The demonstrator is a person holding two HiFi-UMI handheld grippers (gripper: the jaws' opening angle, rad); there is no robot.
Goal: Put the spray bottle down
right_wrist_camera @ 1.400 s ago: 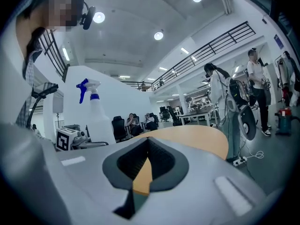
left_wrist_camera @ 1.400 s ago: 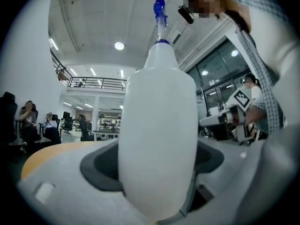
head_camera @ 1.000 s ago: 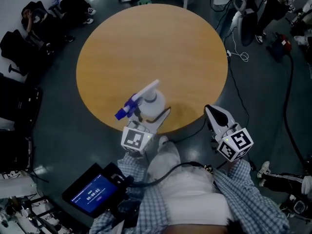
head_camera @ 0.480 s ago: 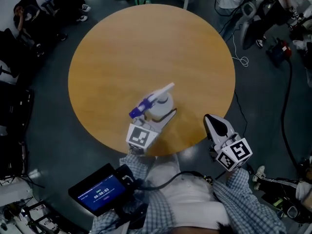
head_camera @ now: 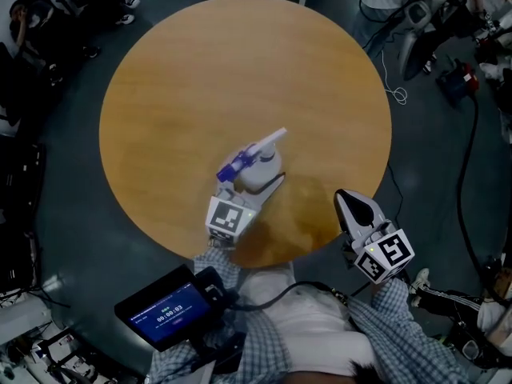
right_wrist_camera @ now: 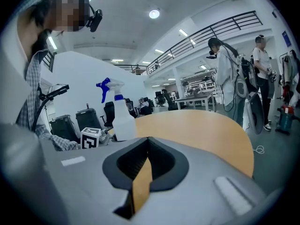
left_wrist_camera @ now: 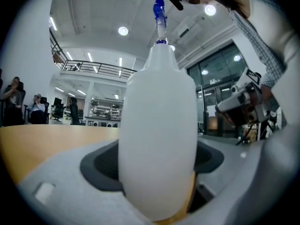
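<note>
A white spray bottle point(head_camera: 259, 168) with a blue trigger head stands upright between the jaws of my left gripper point(head_camera: 254, 184), over the near part of the round wooden table point(head_camera: 240, 70). In the left gripper view the bottle point(left_wrist_camera: 157, 139) fills the gap between the pads. Whether its base touches the tabletop I cannot tell. My right gripper point(head_camera: 346, 198) hovers at the table's near right edge, shut with nothing in it. The right gripper view shows its closed jaws point(right_wrist_camera: 145, 146) and, beyond them to the left, the bottle point(right_wrist_camera: 123, 121).
A small device with a lit blue screen point(head_camera: 164, 314) hangs at the person's waist. Seated people and chairs point(head_camera: 40, 22) are on the floor at upper left. Cables and gear point(head_camera: 448, 62) lie on the floor at right, and people point(right_wrist_camera: 225, 69) stand past the table.
The left gripper has carried the bottle from the table's near edge farther in over the tabletop and lower. The right gripper has come closer to the table's edge.
</note>
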